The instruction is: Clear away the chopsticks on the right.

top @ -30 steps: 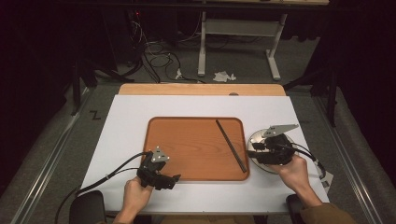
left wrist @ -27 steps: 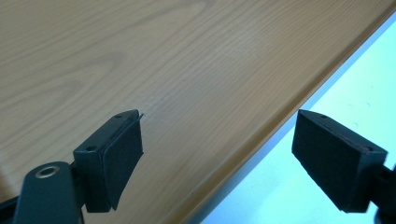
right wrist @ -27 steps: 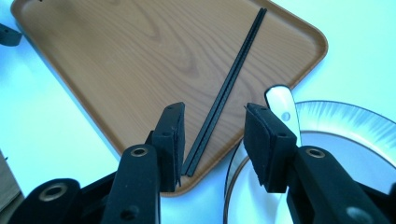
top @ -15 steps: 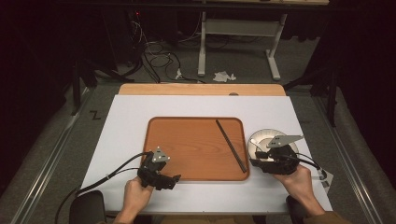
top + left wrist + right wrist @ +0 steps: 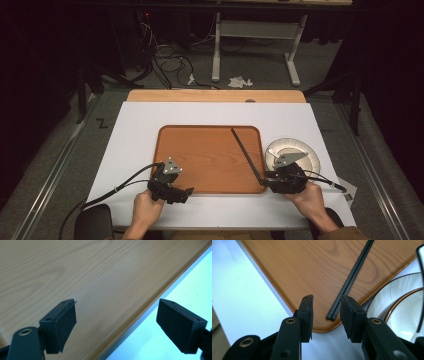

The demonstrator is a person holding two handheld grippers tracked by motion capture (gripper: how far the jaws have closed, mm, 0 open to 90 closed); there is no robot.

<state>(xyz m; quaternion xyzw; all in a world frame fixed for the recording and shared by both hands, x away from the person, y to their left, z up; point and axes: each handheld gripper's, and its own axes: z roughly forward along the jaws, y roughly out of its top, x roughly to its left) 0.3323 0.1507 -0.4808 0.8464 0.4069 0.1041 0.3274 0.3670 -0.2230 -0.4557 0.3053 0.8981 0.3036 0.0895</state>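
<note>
A white table (image 5: 150, 130) takes the middle of the high view, and a wooden tray (image 5: 200, 155) lies at its centre. To the right of the tray, just beside its edge, stands a round white plate (image 5: 305, 150).

A pair of black chopsticks (image 5: 246, 155) lies in the right part of the tray, going from the upper middle down to the lower right corner. In the right gripper view the chopsticks (image 5: 352, 277) run from the top of the frame down to the centre, and their near end rests on the wood close to the tray (image 5: 299, 270) rim.

The right gripper (image 5: 272, 181) is at the lower right corner of the tray. Its jaws have just been closing; the end of the chopsticks is between them, close to the right pad, but I cannot tell that the pads press on it, so it is not yet grasping.

The left gripper (image 5: 186, 192) is at the lower left edge of the tray (image 5: 87, 277), released, with nothing between its wide jaws.
</note>
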